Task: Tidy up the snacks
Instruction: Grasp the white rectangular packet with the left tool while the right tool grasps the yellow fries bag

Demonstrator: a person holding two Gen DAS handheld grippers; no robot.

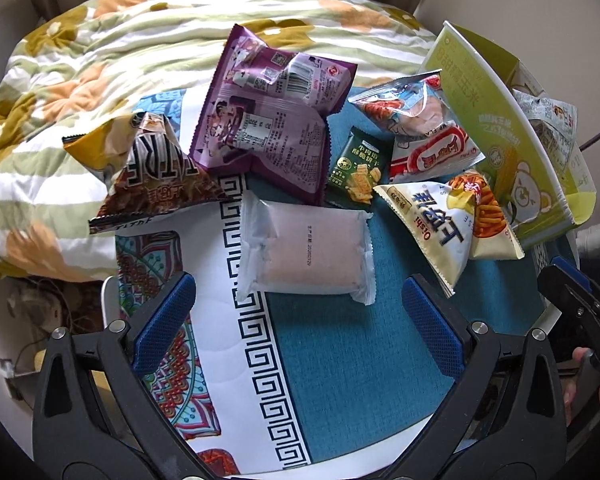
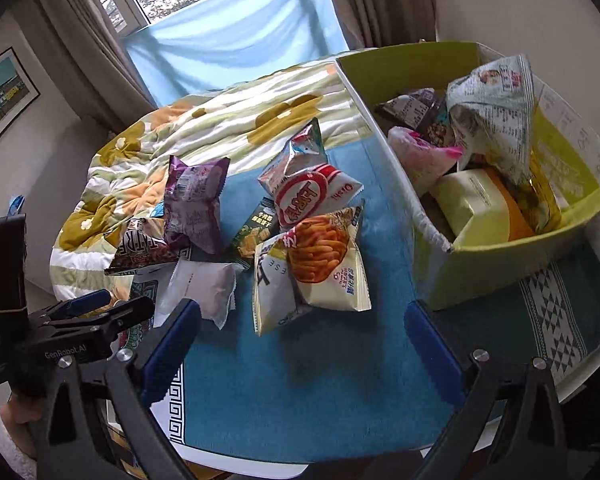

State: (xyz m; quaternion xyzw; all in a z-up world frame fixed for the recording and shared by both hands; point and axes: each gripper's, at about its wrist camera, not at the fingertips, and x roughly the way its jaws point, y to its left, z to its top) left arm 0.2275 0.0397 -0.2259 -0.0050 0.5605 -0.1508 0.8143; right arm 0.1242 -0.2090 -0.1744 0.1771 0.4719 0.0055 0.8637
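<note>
Both claws hang wide open and empty over the blue worktop [image 1: 340,340], left claw [image 1: 300,312], right claw [image 2: 300,344], presumably poised to pick. Just ahead of the left claw lies a pink pack [image 1: 308,248]. Beyond it seven loose snacks cluster in all. Right of the right claw the green box [image 2: 500,256] holds at least five more, probably the collecting place.

Seven snack packets [image 1: 306,254] outside, perhaps five inside one box [image 2: 500,256].

Table [image 2: 572,388] under teal cloth [image 2: 312,380]: snack packets [image 2: 324,256], green box [image 2: 500,268], quilt [image 2: 228,120].
</note>
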